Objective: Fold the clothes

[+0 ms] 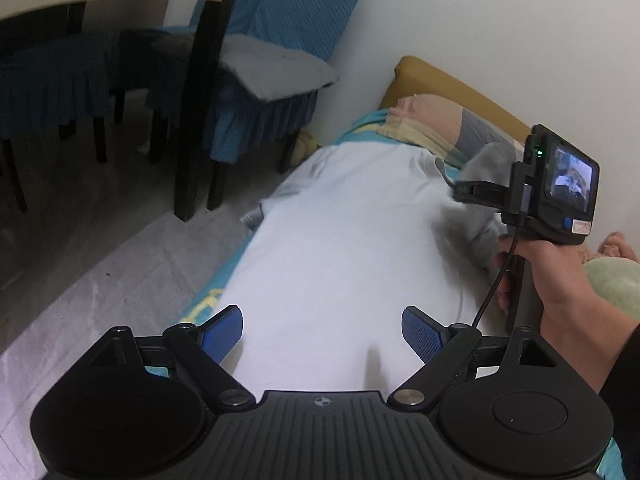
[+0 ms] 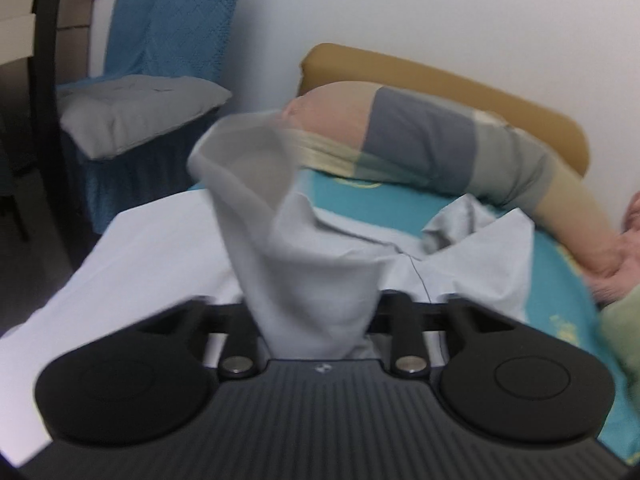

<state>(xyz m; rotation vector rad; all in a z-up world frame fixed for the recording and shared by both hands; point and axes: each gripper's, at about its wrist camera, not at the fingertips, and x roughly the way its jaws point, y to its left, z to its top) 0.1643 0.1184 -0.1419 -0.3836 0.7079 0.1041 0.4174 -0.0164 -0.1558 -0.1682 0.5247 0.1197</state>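
Fabric from the pale shirt, lying flat on the bed, is bunching between the right gripper fingers; their grip is hidden. Left gripper is hovering spread and empty above the near hem, so pinning it while folding should keep edges square.

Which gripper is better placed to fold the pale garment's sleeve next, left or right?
Right, probably: the sleeve rises from between the fingers of the right gripper. The left gripper hovers open over the flat garment, holding nothing.
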